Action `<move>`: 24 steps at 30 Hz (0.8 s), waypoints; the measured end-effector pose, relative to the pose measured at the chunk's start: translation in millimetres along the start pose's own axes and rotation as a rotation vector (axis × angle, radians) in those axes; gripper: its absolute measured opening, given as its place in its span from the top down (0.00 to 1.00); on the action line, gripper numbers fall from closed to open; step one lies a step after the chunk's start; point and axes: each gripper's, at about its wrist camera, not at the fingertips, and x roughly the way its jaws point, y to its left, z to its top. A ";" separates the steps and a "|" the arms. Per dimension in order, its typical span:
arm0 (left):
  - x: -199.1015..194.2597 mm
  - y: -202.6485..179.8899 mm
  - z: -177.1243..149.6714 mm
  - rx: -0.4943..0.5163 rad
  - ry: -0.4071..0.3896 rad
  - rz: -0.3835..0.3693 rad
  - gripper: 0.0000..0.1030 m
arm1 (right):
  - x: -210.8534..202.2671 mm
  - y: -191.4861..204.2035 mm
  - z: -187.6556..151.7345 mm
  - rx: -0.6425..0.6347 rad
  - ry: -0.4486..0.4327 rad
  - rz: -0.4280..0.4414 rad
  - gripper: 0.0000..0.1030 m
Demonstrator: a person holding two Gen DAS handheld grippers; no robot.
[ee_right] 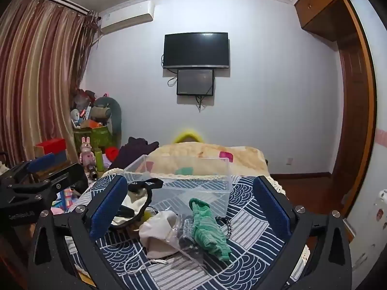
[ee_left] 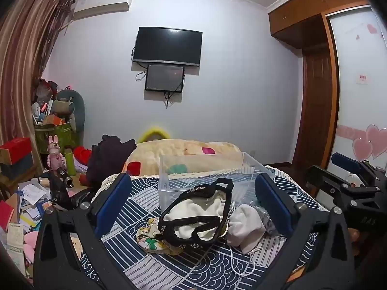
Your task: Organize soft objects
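Blue-padded and spread wide, the left gripper (ee_left: 193, 200) hangs with nothing between its fingers over a heap of soft things on the patterned blue cloth (ee_left: 135, 193): a white garment with black lace trim (ee_left: 198, 217), a floral piece (ee_left: 150, 239) and a white drawstring pouch (ee_left: 246, 227). The right gripper (ee_right: 191, 207) is equally wide and empty above a green knitted item (ee_right: 208, 229) beside what may be a crumpled plastic wrapper (ee_right: 183, 239). A clear plastic bin (ee_right: 179, 178) stands just behind the heap.
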 end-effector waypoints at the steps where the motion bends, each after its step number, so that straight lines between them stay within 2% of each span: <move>1: 0.8 -0.6 0.4 0.004 -0.001 0.004 0.00 | -0.1 0.4 0.0 0.000 0.001 -0.002 0.00; 3: 3.2 -8.9 1.3 0.030 -0.004 0.017 0.00 | -0.7 -0.8 -0.3 0.008 0.004 -0.003 0.00; 7: -9.2 -10.7 0.2 0.016 -0.049 0.013 0.00 | -3.3 -0.1 0.0 0.002 -0.002 -0.001 0.00; 24: -7.2 -5.1 -2.7 0.017 -0.045 0.000 0.00 | -7.9 2.2 3.3 0.014 -0.011 -0.004 0.00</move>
